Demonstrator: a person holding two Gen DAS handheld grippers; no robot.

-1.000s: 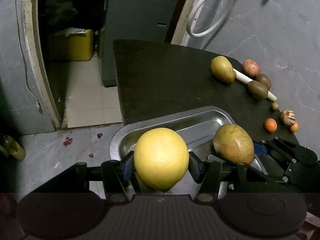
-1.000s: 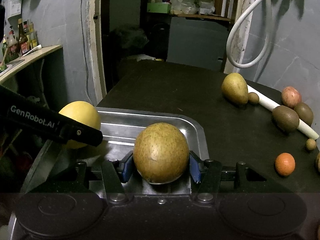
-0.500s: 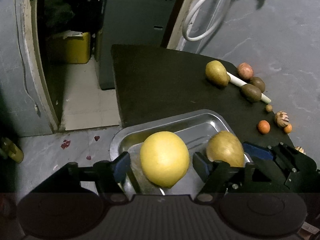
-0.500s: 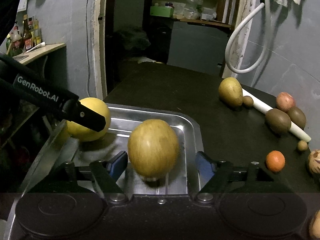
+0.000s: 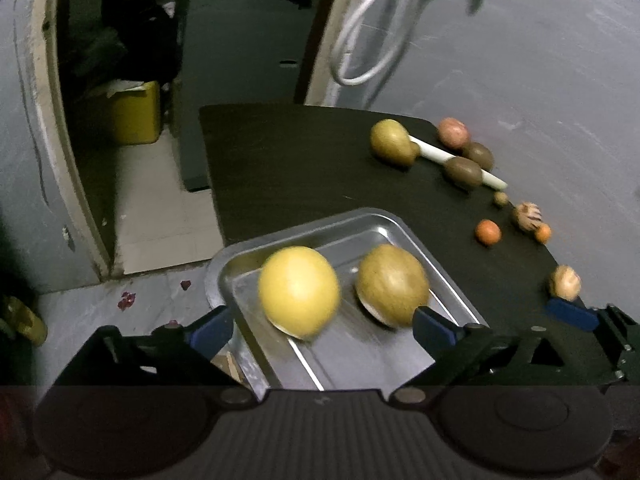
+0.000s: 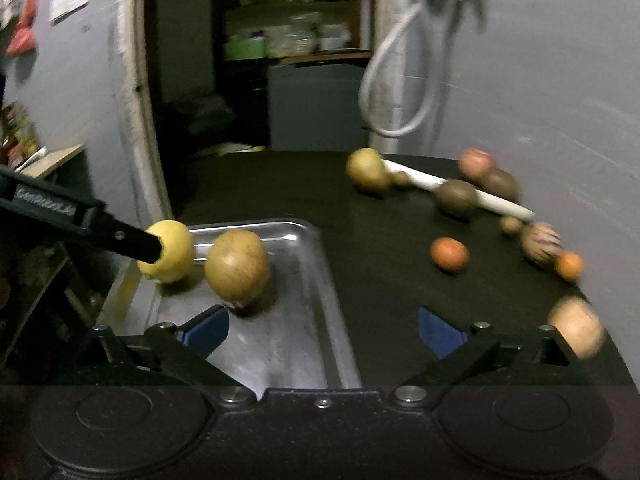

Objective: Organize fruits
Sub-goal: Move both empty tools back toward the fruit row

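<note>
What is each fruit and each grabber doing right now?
Yellow fruit: lying in the metal tray, let go.
Speckled brown fruit: lying in the tray beside it, let go.
Left gripper: open, jaws just widened, empty.
Right gripper: open, jaws just widened, empty.
Orange fruit: loose on the dark table.
Pear-shaped fruit: on the table, by the white stick.

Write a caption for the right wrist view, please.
Open right claw above metal tray holding two fruits.
</note>
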